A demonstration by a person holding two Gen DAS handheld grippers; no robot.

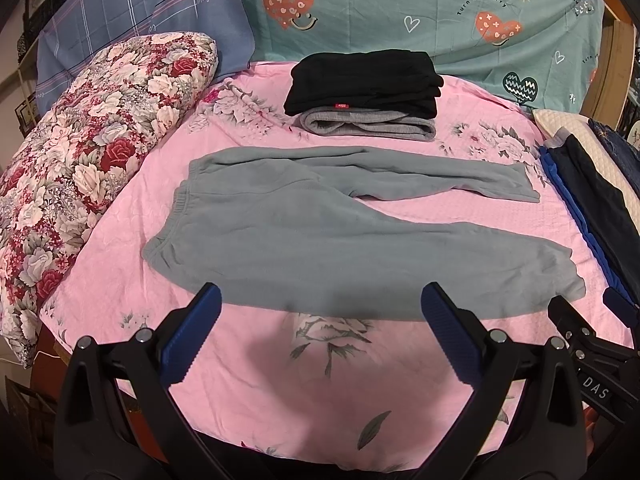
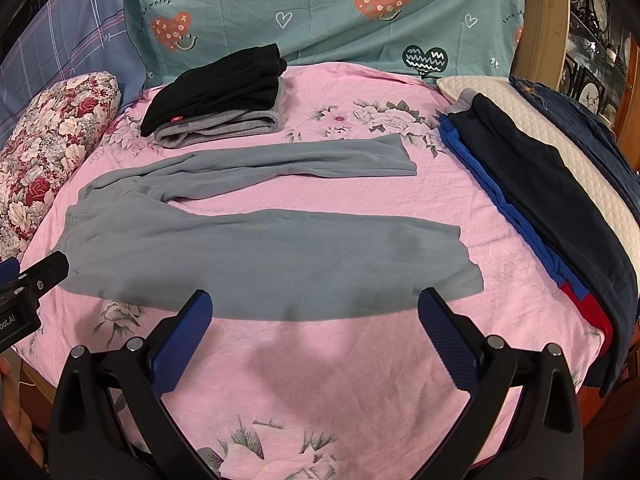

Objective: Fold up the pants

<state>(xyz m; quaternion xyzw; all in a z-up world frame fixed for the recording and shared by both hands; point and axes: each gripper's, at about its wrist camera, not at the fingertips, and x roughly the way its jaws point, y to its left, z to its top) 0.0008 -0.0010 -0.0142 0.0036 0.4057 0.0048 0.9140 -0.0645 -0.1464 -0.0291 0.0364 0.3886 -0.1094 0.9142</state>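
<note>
While both grippers hovered wide apart and empty, the grey-green pants (image 1: 320, 240) lay flat on the pink bedsheet (image 1: 320, 392) just beyond the left gripper (image 1: 320, 312) and right gripper (image 2: 316, 308). Their long axis ran crosswise, waistband to the left, leg cuffs to the right.

Printed "Turn off worry" arching over orange hearts on teal bedding (image 1: 400, 12). Lettered "DAS" on the right gripper (image 1: 582, 312) body in the left wrist view. Partly readable "bot.AI" on the left gripper (image 2: 28, 280) body in the right wrist view.
</note>
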